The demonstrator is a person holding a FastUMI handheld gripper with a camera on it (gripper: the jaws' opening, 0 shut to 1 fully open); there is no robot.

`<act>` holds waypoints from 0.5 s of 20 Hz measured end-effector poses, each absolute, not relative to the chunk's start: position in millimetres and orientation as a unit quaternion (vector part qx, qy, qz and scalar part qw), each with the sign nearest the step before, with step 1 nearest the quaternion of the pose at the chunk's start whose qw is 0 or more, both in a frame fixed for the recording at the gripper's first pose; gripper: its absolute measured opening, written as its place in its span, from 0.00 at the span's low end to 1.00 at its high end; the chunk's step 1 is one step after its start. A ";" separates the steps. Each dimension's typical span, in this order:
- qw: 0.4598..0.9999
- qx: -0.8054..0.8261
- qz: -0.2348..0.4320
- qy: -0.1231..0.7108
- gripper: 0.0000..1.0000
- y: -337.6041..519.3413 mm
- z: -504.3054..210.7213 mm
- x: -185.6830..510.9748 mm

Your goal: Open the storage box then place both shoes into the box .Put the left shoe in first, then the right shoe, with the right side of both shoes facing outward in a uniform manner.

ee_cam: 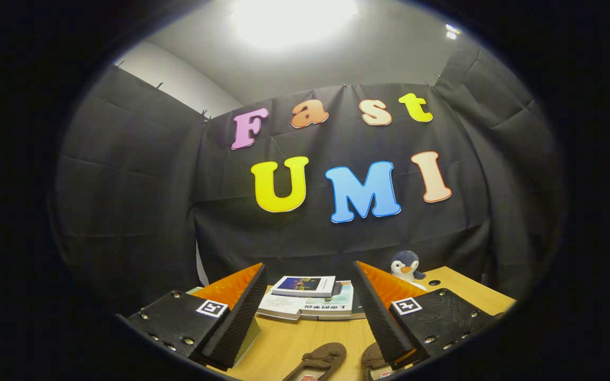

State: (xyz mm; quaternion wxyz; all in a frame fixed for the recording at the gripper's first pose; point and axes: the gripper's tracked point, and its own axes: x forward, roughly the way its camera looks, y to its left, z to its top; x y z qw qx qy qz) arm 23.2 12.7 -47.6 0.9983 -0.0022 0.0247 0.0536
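Brown suede-like shoes, two: one (318,360) lying on the surface between the fingers of the hand-held gripper (310,312), low and close under them; the second (373,360) just beside it, partly hidden behind the right finger. Wooden surface (289,344), pale, bearing all items. Hand-held gripper: fingers spread wide, nothing between them, held level and looking out toward the cloth wall, not down at the shoes. Books (305,299), a short stack, lying beyond the fingers, well apart from the shoes. Plush penguin (406,266), upright at the far side of the surface, beyond the right finger. Storage box: not located from this view, so its lid state cannot be told. Judged step: box opening comes first, and appears not yet begun. Handling advice: find the box and its lid edge before touching either shoe; keep the fingers wide on approach; afterwards confirm which shoe is the left, since only the near parts show and the two cannot be told apart here.
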 end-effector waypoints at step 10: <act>0.986 0.098 0.096 0.095 0.97 32.3 -93.0 24.0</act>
